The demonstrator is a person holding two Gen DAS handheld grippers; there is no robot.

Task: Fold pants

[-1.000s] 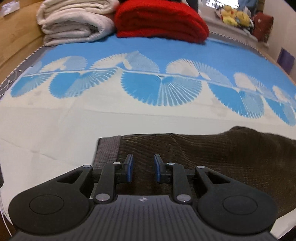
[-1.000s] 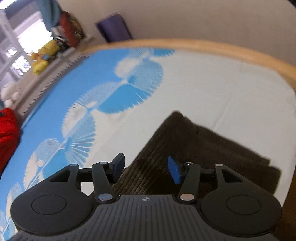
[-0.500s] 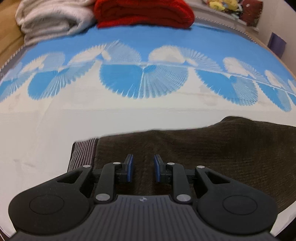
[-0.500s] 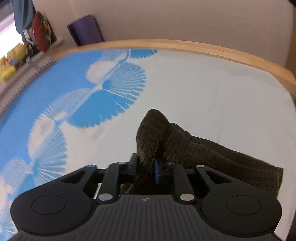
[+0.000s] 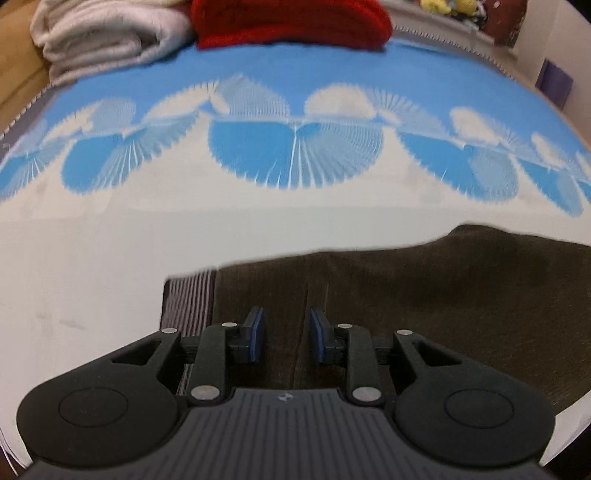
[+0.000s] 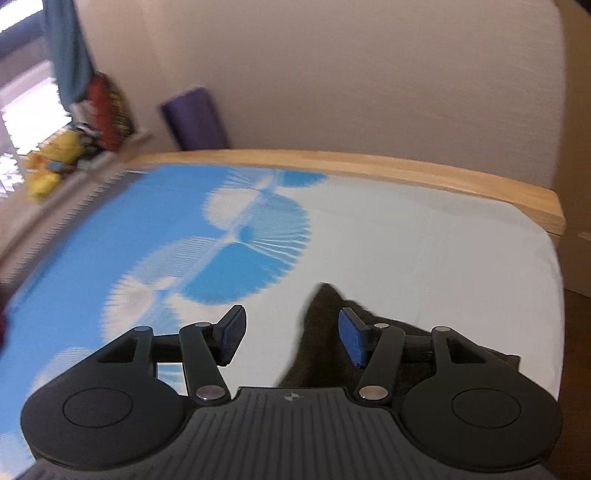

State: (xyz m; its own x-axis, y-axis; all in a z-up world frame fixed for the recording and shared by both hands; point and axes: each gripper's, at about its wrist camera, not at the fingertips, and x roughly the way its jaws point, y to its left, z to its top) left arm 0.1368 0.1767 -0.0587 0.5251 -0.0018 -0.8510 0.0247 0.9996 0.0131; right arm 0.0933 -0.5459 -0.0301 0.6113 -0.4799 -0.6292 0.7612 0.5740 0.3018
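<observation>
Dark brown corduroy pants (image 5: 443, 295) lie flat on the bed, their striped waistband lining (image 5: 188, 299) showing at the left end. My left gripper (image 5: 286, 339) hovers low over the waist part. Its jaws are opening, and the cloth lies flat beneath them, not pinched. In the right wrist view a pointed corner of the pants (image 6: 317, 332) lies on the white sheet. My right gripper (image 6: 291, 339) is above that corner, its jaws opening wide. The pads do not press on the cloth.
The bed has a blue and white fan-pattern sheet (image 5: 295, 229). A folded beige blanket (image 5: 103, 40) and a red blanket (image 5: 291, 22) sit at its far side. A wooden bed frame (image 6: 369, 166) borders the right end, with a purple roll (image 6: 195, 118) and plush toys (image 6: 55, 158) beyond.
My right gripper, shut on the pants corner half a second ago, has let go, opened wide and risen. The corner has dropped back onto the sheet. The left gripper has hardly shifted.
</observation>
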